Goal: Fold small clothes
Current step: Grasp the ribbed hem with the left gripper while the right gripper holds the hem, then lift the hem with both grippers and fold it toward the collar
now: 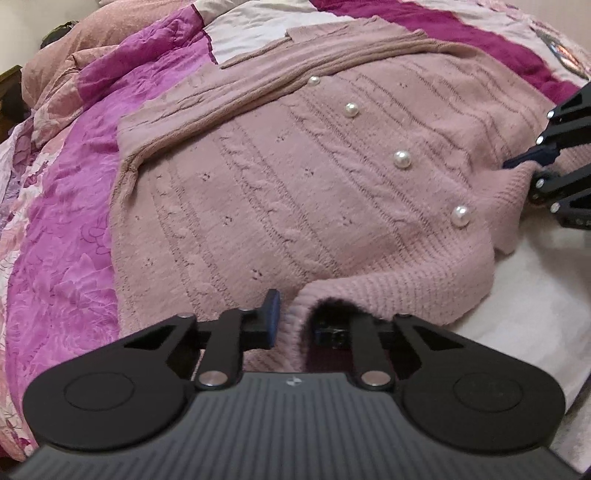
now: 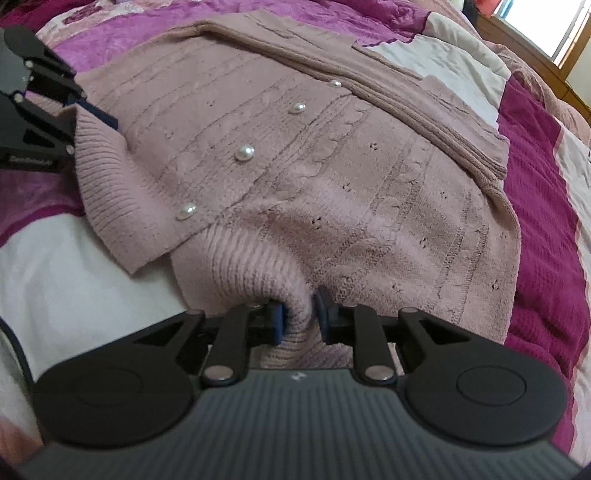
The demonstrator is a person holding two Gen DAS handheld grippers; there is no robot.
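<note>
A pink knitted cardigan with pearl buttons lies on the bed, its sleeves folded across the back; it also shows in the right wrist view. My left gripper is shut on the ribbed hem at one bottom corner; the hem covers its right finger. My right gripper is shut on the ribbed hem at the other bottom corner. Each gripper shows in the other's view, the right gripper at the right edge, the left gripper at the left edge.
The bed is covered by a patchwork quilt in magenta, pink and white. A pink pillow lies at the far end. A wooden frame and window are at the far right.
</note>
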